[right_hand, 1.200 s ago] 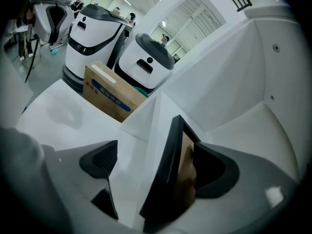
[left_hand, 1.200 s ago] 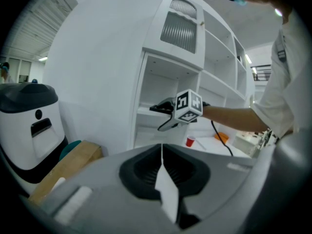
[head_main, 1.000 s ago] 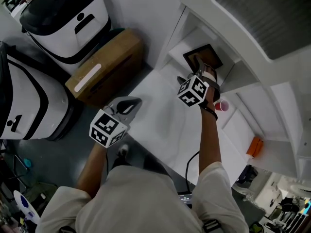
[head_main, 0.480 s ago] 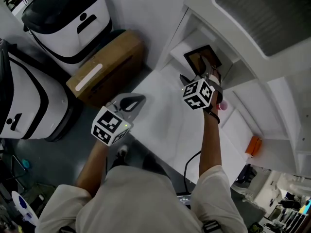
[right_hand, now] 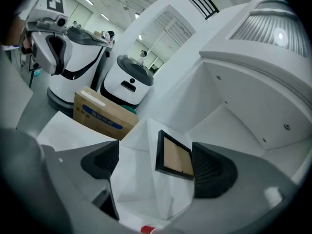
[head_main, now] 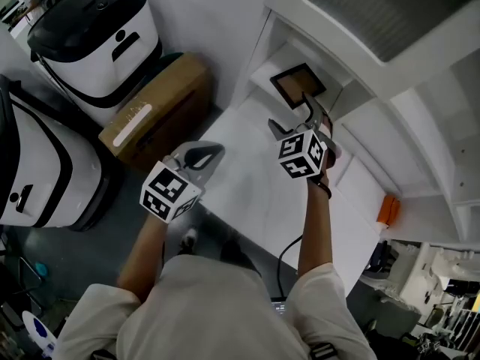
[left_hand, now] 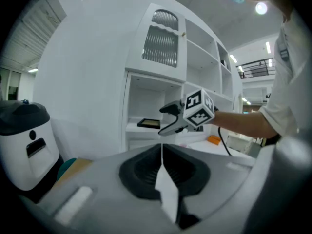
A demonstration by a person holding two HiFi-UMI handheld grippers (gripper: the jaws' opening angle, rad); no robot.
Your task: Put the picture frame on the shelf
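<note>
The picture frame (head_main: 297, 85), black with a tan middle, lies flat on the lower shelf (head_main: 279, 60) of the white cabinet. My right gripper (head_main: 295, 118) hangs just in front of that shelf, apart from the frame, with its jaws wide and closing on nothing. In the right gripper view the frame (right_hand: 175, 155) shows beyond the right gripper (right_hand: 155, 167). My left gripper (head_main: 199, 157) hovers over the near left edge of the white table, shut and empty. The left gripper view shows the left gripper (left_hand: 162, 153), the frame (left_hand: 148, 124) and the right gripper (left_hand: 165, 120).
A cardboard box (head_main: 154, 115) stands on the floor left of the white table (head_main: 255, 193). Two white and black machines (head_main: 97, 28) (head_main: 37, 163) stand further left. An orange object (head_main: 388, 210) sits at the table's right. A small red thing (right_hand: 146, 229) shows under the right gripper.
My right gripper has pulled back from the shelf toward me, leaving the frame lying there. The left gripper has hardly moved.
</note>
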